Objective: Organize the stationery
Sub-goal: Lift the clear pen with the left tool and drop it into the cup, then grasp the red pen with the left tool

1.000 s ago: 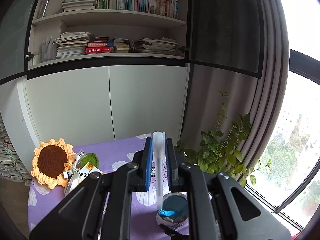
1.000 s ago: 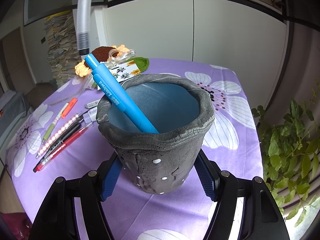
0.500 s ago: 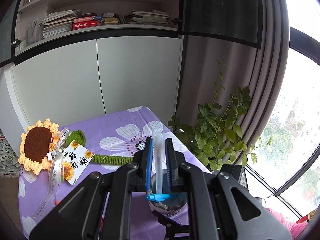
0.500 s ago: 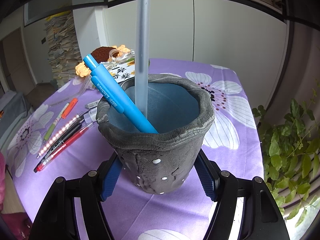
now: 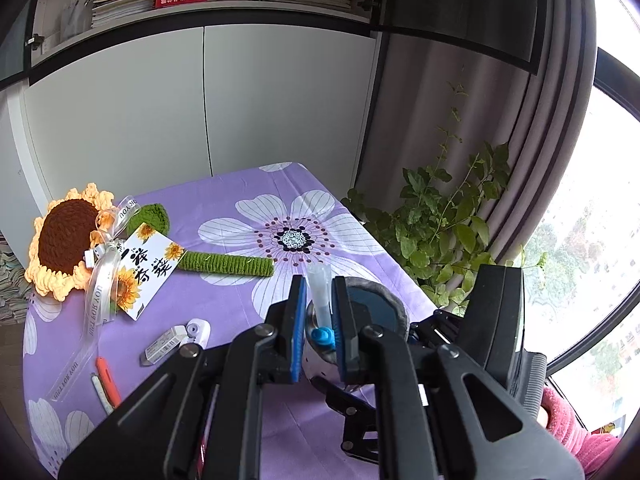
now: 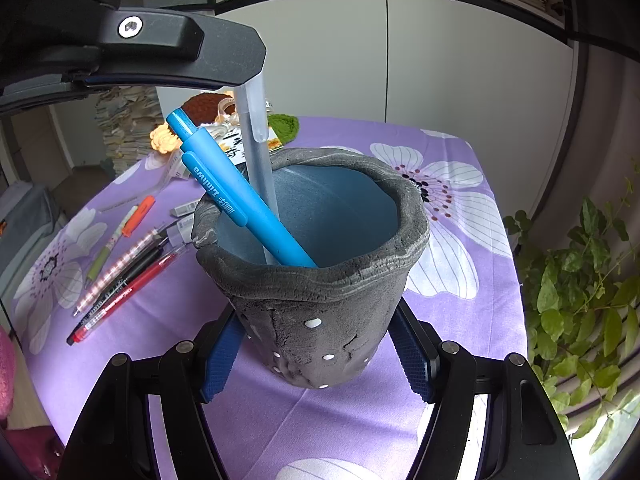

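Note:
My right gripper [image 6: 316,356] is shut on a grey pen cup [image 6: 316,304] with a blue inside, standing on the purple floral tablecloth [image 6: 448,272]. A blue pen [image 6: 232,196] leans in the cup. My left gripper [image 5: 319,320] is shut on a translucent white pen [image 5: 319,292] and holds it upright over the cup [image 5: 380,308]. In the right wrist view the white pen [image 6: 258,160] reaches down inside the cup behind the blue pen, with the left finger [image 6: 160,48] just above.
Several pens [image 6: 120,276] lie on the cloth left of the cup, with an orange-capped marker [image 5: 107,376] and an eraser [image 5: 162,346]. A crochet sunflower [image 5: 64,236] with a tag lies at the far left. A leafy plant [image 5: 444,224] stands past the table's right edge.
My left gripper has come down with the white pen, which has gone from beside the cup into it. The right gripper and cup have not moved.

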